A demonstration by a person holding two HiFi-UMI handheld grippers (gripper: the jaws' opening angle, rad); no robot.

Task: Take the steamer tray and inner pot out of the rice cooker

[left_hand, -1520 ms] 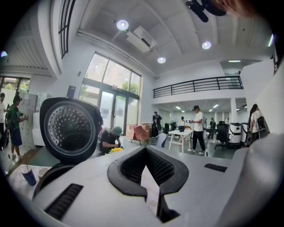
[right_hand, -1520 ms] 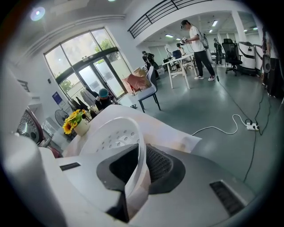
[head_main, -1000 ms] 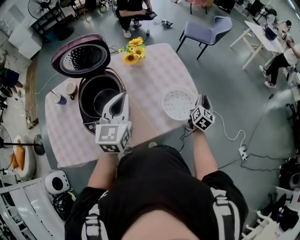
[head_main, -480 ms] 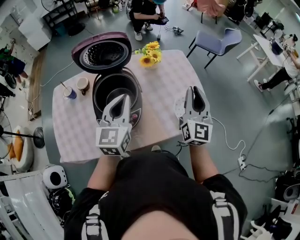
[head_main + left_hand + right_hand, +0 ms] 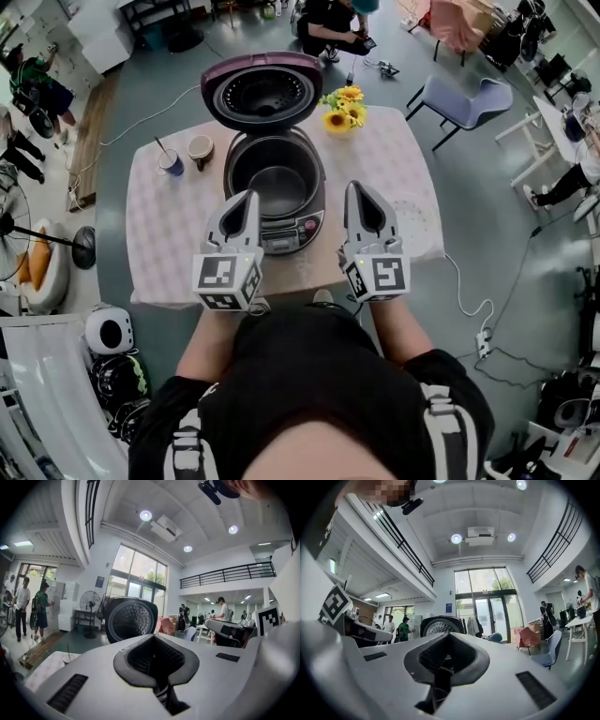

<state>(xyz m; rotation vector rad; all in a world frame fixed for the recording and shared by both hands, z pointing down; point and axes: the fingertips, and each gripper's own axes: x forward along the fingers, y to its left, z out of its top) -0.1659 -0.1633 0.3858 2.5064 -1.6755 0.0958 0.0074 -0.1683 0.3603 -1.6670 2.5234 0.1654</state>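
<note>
The rice cooker (image 5: 277,217) stands mid-table with its purple lid (image 5: 262,89) swung up and back. Its dark inner pot (image 5: 278,181) sits inside. The white perforated steamer tray (image 5: 415,214) lies flat on the tablecloth to the cooker's right, partly hidden behind my right gripper. My left gripper (image 5: 247,197) and right gripper (image 5: 357,187) hover side by side just in front of the cooker, both shut with nothing between the jaws. The left gripper view looks past the shut left gripper (image 5: 154,639) at the raised lid (image 5: 130,619). The right gripper view shows the shut right gripper (image 5: 449,638) and the lid (image 5: 442,624) beyond.
A vase of sunflowers (image 5: 342,105) stands behind the cooker at the right. Two cups (image 5: 200,150) (image 5: 171,162) sit at its back left. A grey chair (image 5: 464,98) stands beyond the table. A white cable (image 5: 473,300) runs over the floor at the right. People stand at the room's edges.
My right gripper came up off the steamer tray, which stays on the table, and swung left to the cooker's front. The left gripper shifted with it; the cooker now sits centred in view.
</note>
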